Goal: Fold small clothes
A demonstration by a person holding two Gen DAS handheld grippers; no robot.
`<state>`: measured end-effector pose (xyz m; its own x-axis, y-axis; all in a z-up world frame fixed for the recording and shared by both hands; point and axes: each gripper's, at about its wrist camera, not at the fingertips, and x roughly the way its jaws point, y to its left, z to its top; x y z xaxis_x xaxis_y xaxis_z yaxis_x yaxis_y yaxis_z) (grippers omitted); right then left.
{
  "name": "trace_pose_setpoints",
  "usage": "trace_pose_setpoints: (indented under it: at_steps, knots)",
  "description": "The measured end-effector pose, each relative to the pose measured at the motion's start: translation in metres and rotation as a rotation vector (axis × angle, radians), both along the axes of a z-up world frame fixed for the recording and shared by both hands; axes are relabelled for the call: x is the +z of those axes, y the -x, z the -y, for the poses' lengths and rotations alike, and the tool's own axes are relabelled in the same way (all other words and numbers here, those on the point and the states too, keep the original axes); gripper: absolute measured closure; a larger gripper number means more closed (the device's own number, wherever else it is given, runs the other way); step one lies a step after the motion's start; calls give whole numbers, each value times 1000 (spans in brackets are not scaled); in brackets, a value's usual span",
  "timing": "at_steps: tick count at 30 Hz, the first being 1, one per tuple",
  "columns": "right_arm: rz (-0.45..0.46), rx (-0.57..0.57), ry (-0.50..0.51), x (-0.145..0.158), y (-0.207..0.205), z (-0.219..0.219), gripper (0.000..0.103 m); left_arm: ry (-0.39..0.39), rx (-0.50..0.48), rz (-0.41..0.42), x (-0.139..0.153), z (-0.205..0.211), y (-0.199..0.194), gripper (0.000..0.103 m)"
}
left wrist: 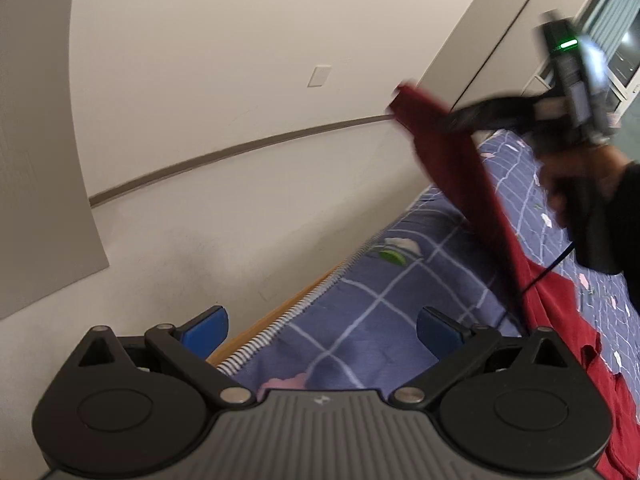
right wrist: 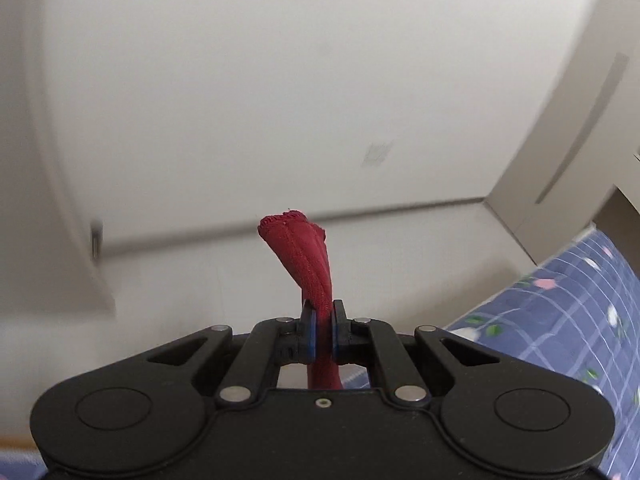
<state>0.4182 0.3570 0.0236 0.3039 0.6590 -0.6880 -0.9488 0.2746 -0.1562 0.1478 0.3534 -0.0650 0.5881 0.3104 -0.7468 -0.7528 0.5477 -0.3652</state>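
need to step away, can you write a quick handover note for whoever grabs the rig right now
Right claw: shut on an edge of the red garment, lifted above the bed.
Left claw: open, empty, over the blue checked bedsheet near the wall-side edge.
Garment: one end raised, the rest bunched on the sheet.
Done: garment picked up.
Left: probably spread it flat, fold it; no fold visible yet.

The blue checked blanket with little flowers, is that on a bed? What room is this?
Probably a bedroom. The blanket covers what looks like a bed against a plain wall, with a tall cupboard in the corner and a window beside it.
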Motion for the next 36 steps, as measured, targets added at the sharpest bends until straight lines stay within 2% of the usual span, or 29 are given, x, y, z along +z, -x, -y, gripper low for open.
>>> trace_pose_setpoints:
  at_steps: [4, 8, 12, 15, 20, 24, 27, 29, 33, 35, 36]
  knots:
    - [-89, -141, -203, 56, -30, 59, 97, -25, -29, 13, 15, 13, -8, 1]
    - [-97, -292, -386, 101, -46, 141, 97, -49, -68, 21, 28, 29, -19, 1]
    - [-82, -453, -531, 124, -47, 232, 97, -63, -117, 25, 37, 46, -32, 1]
    - [-57, -592, -601, 125, -42, 303, 97, -72, -155, 26, 42, 60, -41, 1]
    - [-76, -824, -641, 90, -24, 405, 97, -84, -208, 8, 47, 80, -56, 1]
    - [-132, -981, -598, 36, -4, 455, 97, -96, -240, -13, 49, 93, -66, 1]
    - [-187, -1081, -555, -4, 5, 477, 97, -103, -265, -36, 48, 101, -71, 1]
    - [-225, -1122, -525, -29, 17, 483, 97, -104, -281, -52, 47, 107, -76, 1]
    - [-263, -1144, -460, -54, 43, 489, 96, -110, -304, -85, 43, 117, -86, 1]
    - [-299, -1135, -441, -65, 45, 495, 94, -109, -311, -98, 41, 121, -92, 1]
    - [-314, -1126, -433, -68, 49, 497, 88, -107, -314, -104, 40, 123, -95, 1]
